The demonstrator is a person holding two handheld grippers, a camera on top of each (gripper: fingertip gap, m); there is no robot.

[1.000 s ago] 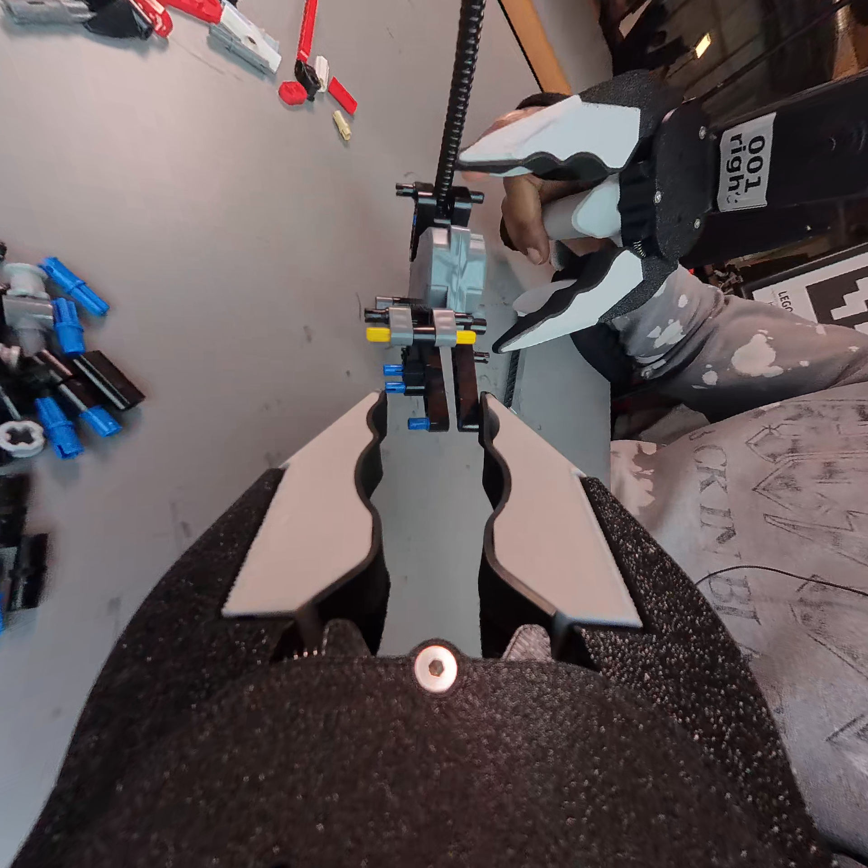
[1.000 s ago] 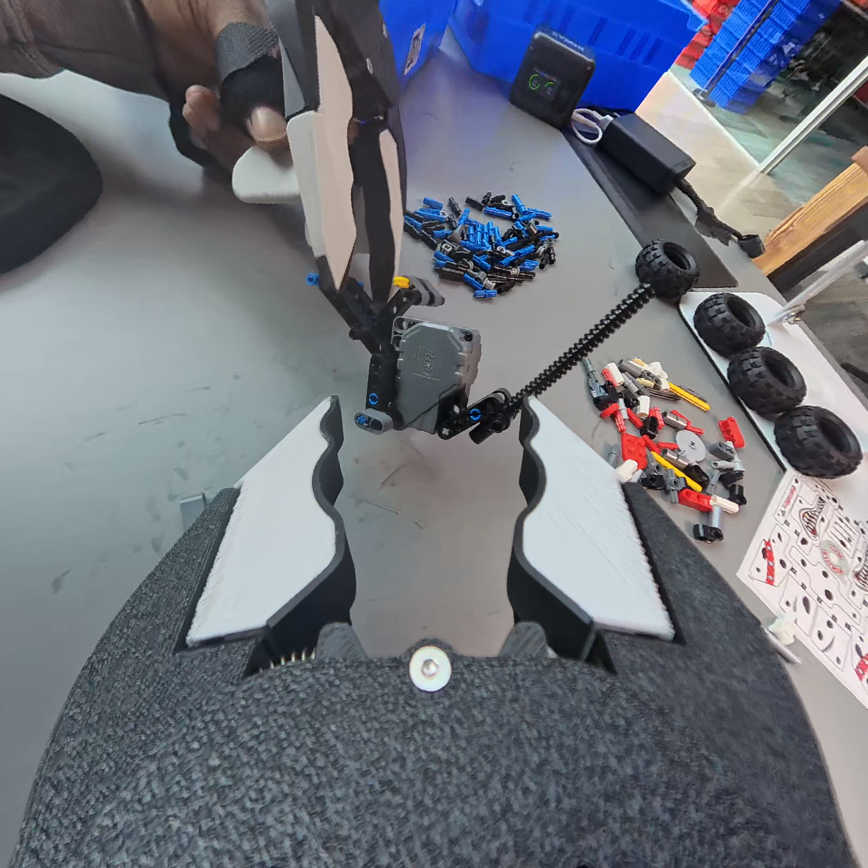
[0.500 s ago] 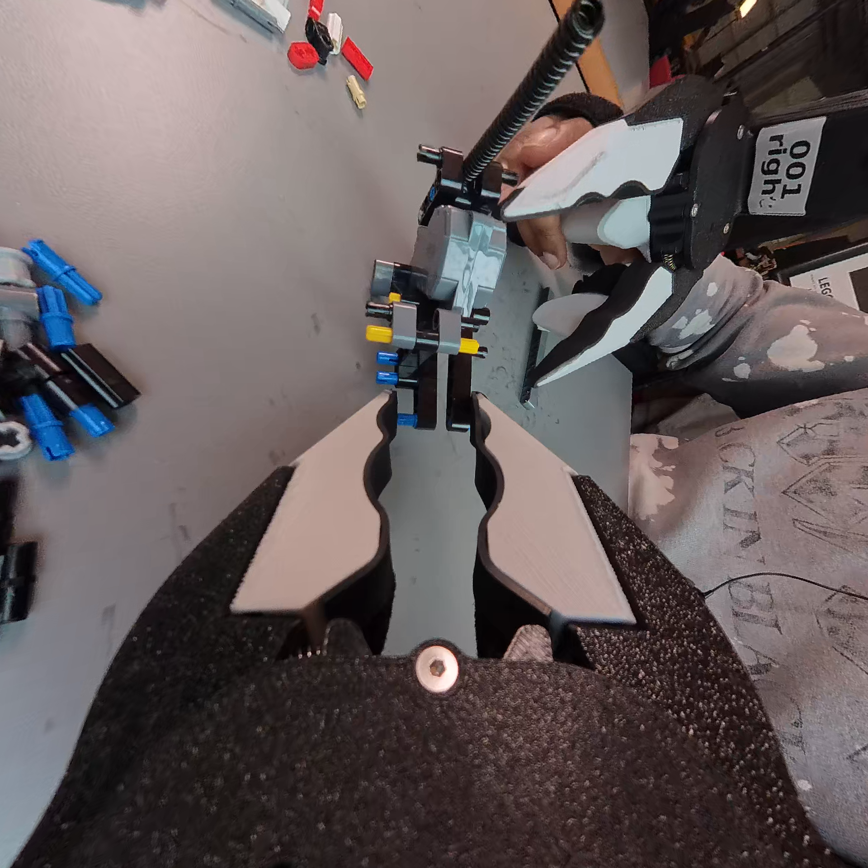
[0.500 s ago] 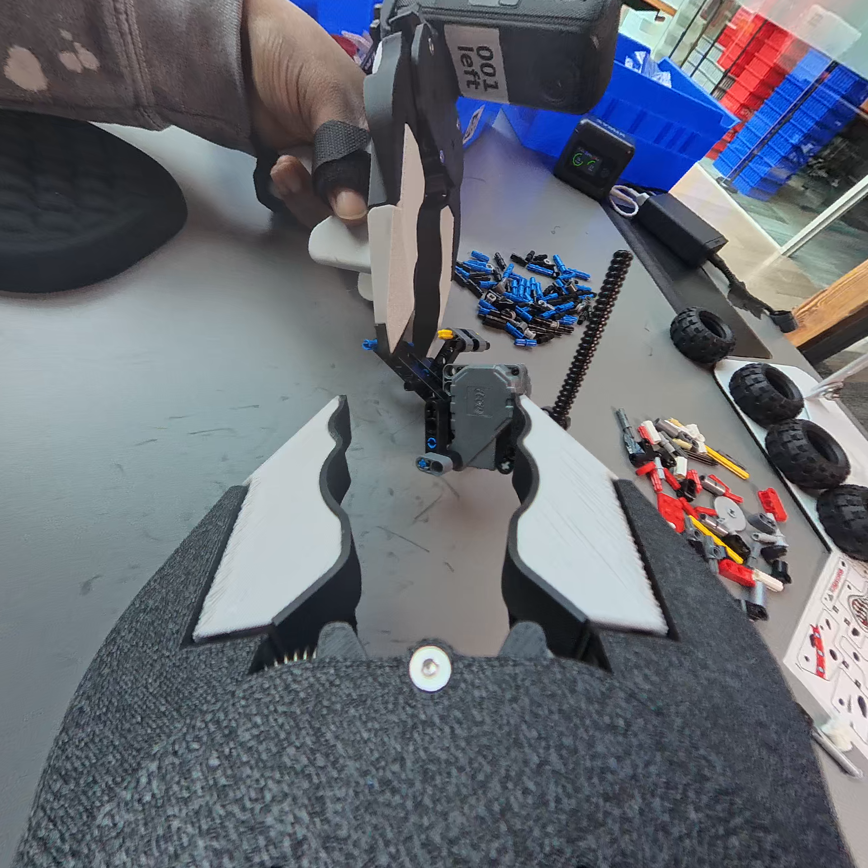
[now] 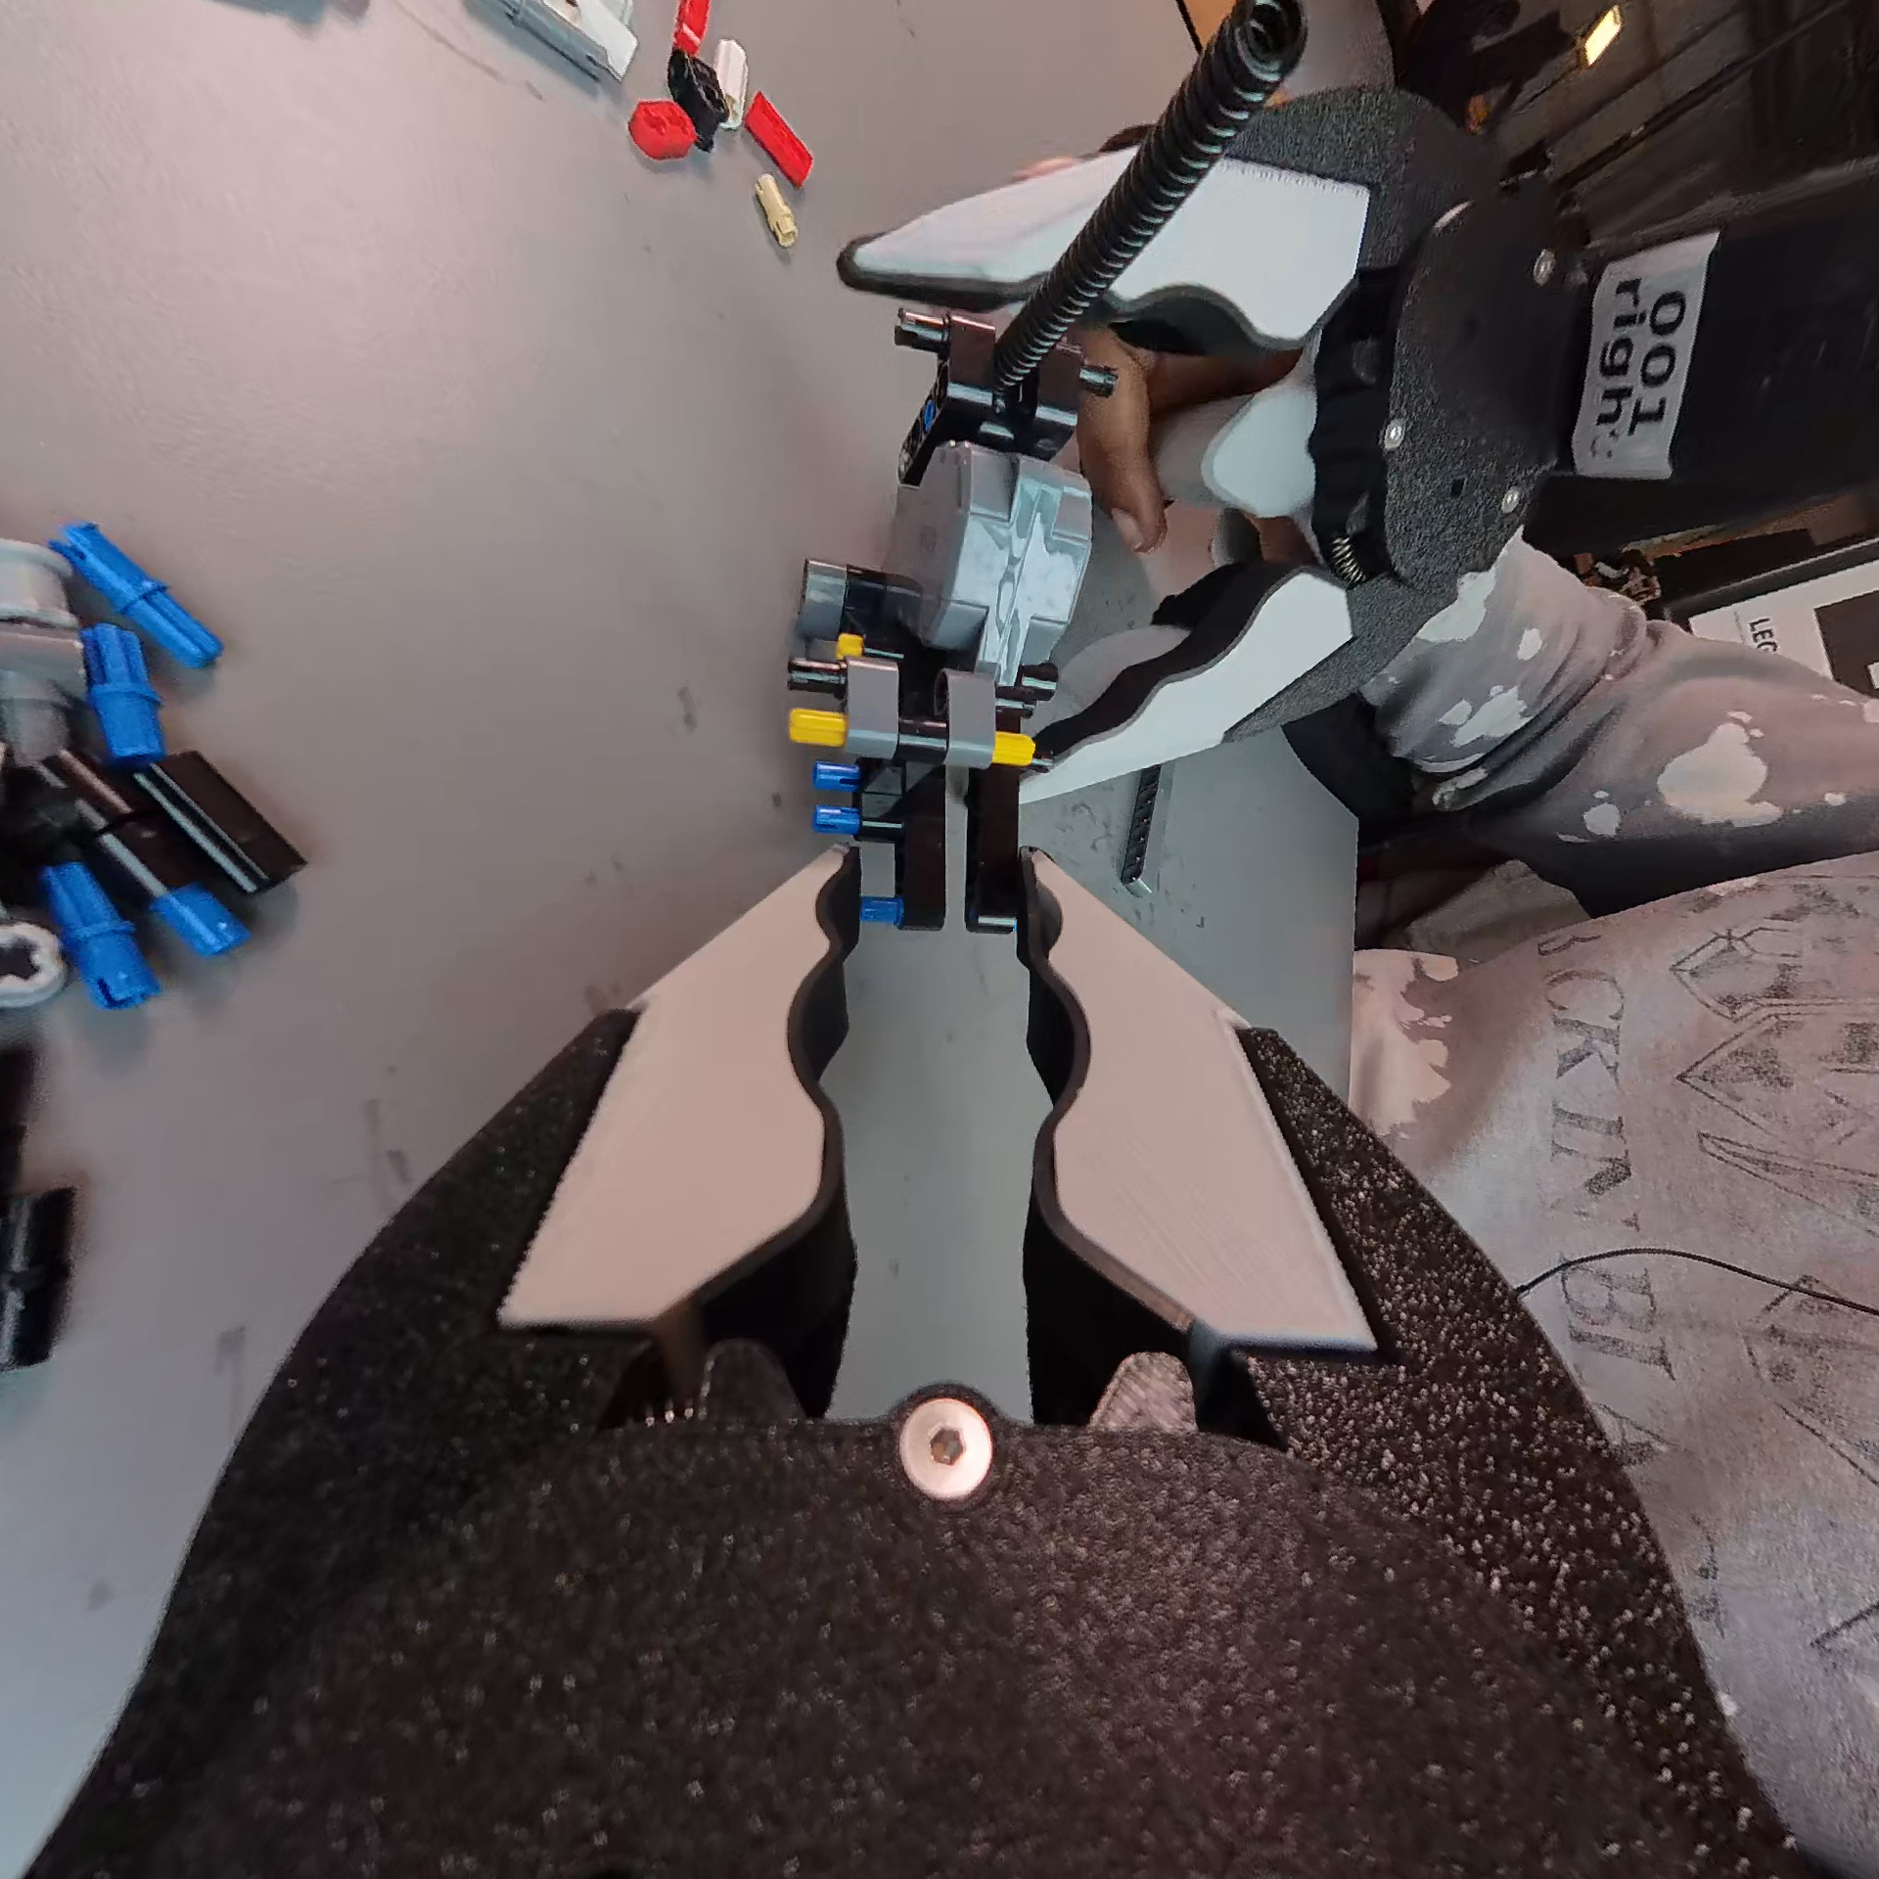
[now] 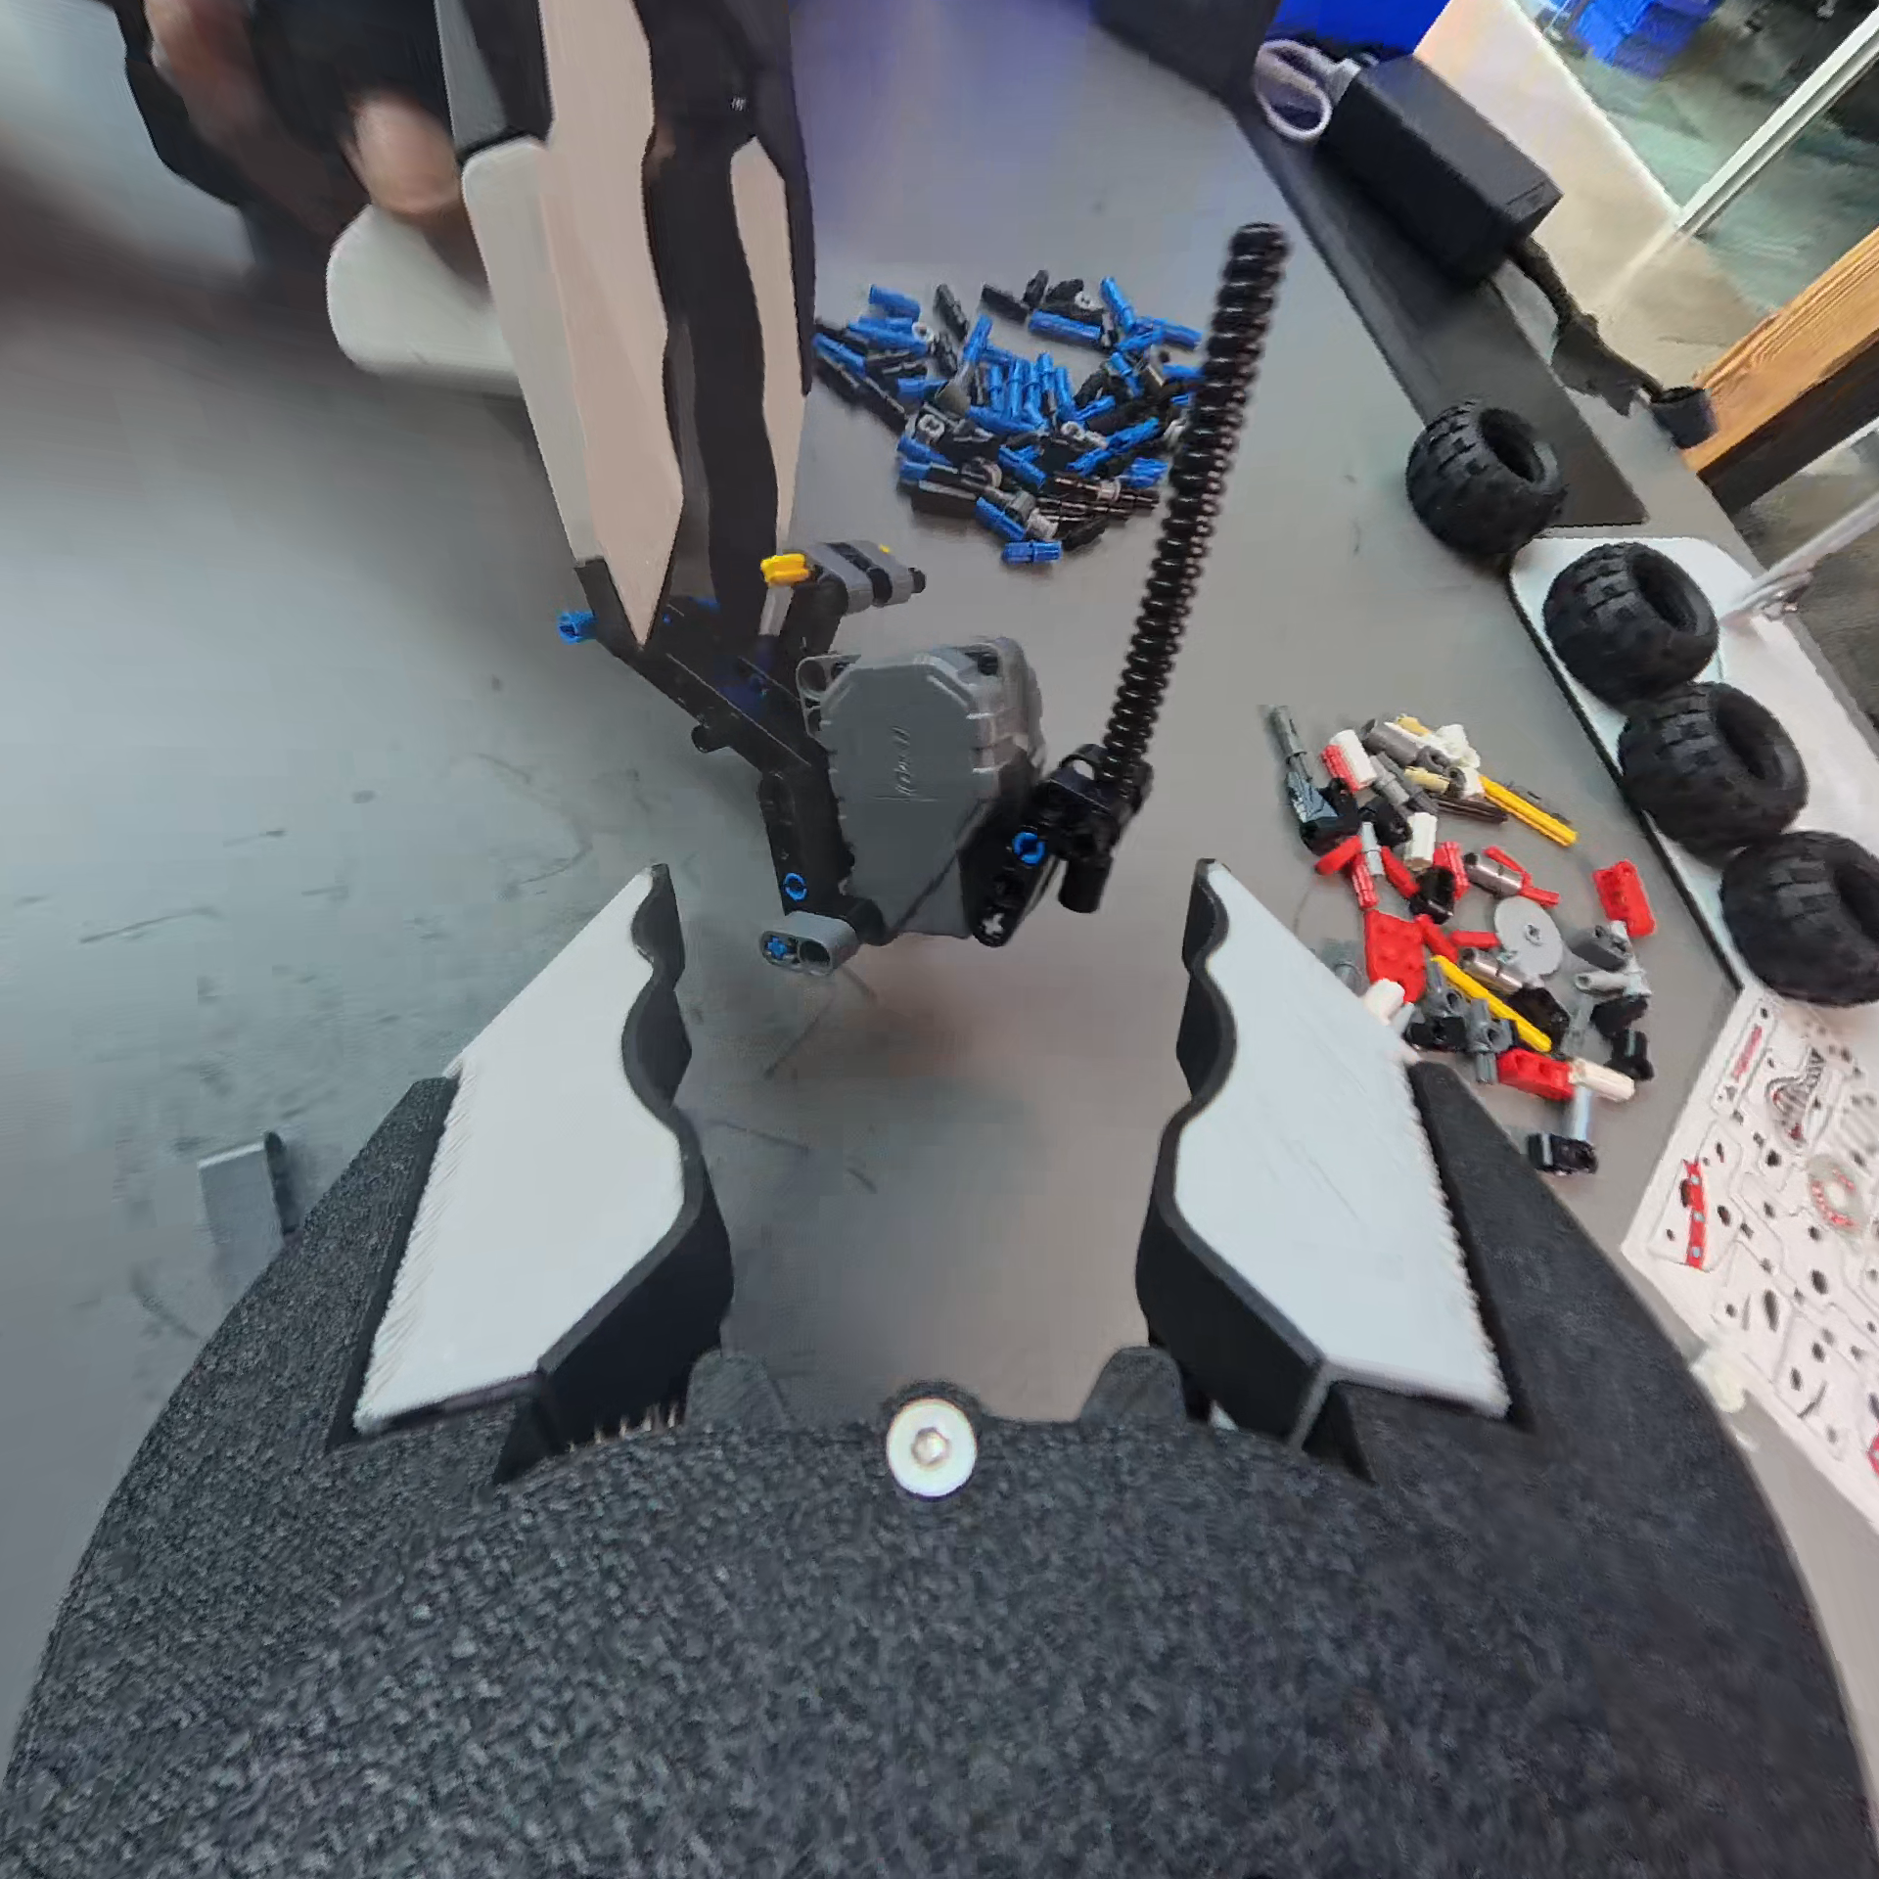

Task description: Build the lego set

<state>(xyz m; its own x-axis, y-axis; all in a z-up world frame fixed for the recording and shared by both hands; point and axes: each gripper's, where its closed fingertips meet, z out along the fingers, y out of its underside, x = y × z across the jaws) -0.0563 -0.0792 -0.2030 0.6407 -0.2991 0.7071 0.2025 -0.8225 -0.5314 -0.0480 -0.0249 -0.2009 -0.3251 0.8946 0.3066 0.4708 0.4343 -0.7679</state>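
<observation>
Left gripper point(image 5: 937, 874) is clamped on the black beams of the lego assembly point(image 6: 915, 783), held above the table point(image 6: 305, 813). Right gripper point(image 6: 930, 905) is spread wide, empty, just before the assembly. Only the right wrist view shows the tyres point(image 6: 1668, 702).

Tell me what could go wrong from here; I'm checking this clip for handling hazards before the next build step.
1. The left gripper pinches the lego assembly only by its thin black beams at one end; the grey motor block hangs beyond the grip and could twist loose.
2. The ribbed black hose sticks out freely and may snag the open right gripper as it closes in.
3. A drop could scatter the blue and black pin pile.
</observation>
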